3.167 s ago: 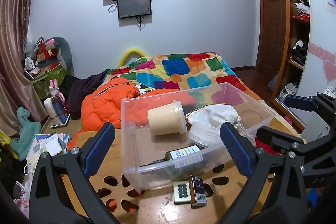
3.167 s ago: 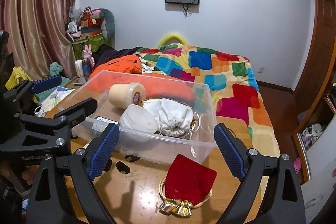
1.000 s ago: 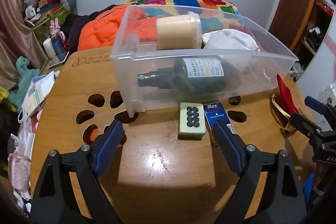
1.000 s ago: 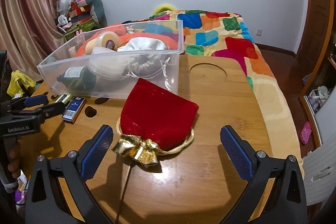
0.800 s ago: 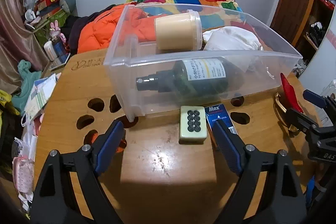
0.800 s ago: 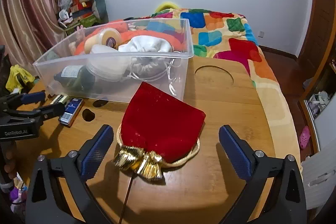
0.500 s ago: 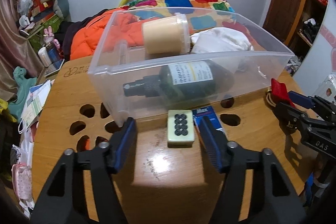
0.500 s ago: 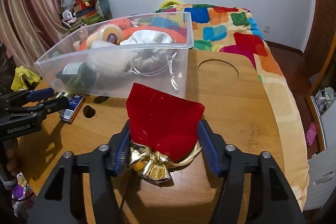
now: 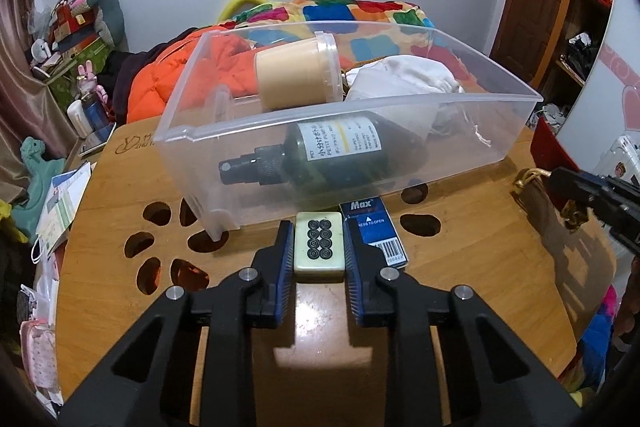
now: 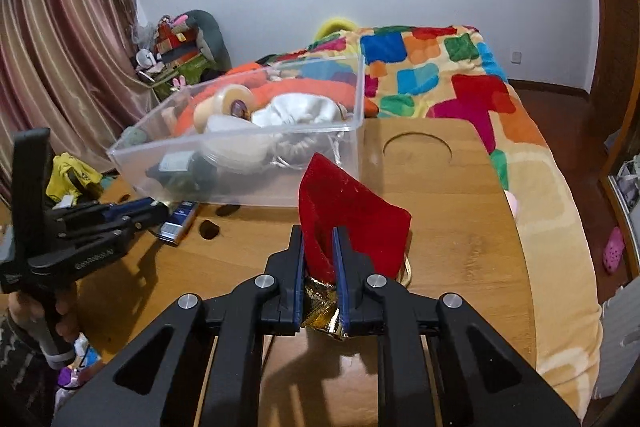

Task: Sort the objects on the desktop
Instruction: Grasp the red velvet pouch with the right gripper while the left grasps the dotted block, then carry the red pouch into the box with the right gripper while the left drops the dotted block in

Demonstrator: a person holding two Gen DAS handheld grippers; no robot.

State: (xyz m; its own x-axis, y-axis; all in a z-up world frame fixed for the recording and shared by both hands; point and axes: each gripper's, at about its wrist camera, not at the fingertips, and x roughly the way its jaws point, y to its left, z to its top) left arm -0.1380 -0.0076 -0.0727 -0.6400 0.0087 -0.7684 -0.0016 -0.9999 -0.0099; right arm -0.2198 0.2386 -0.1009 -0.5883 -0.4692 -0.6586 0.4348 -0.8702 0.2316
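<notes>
One mahjong tile (image 9: 319,245) clamped in left gripper (image 9: 316,249), near one clear bin (image 9: 512,131); one blue box (image 9: 374,229) partly hidden at right. One red pouch (image 10: 352,215) pinched in right gripper (image 10: 319,259), gold end half hidden.

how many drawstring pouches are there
2. A white pouch lies inside the clear bin, at its right end. A red pouch with gold trim is clamped in the right tool, beside the bin. The bin's contents could hide others.

Pouch's gold neck (image 10: 320,311) perhaps half hidden
</notes>
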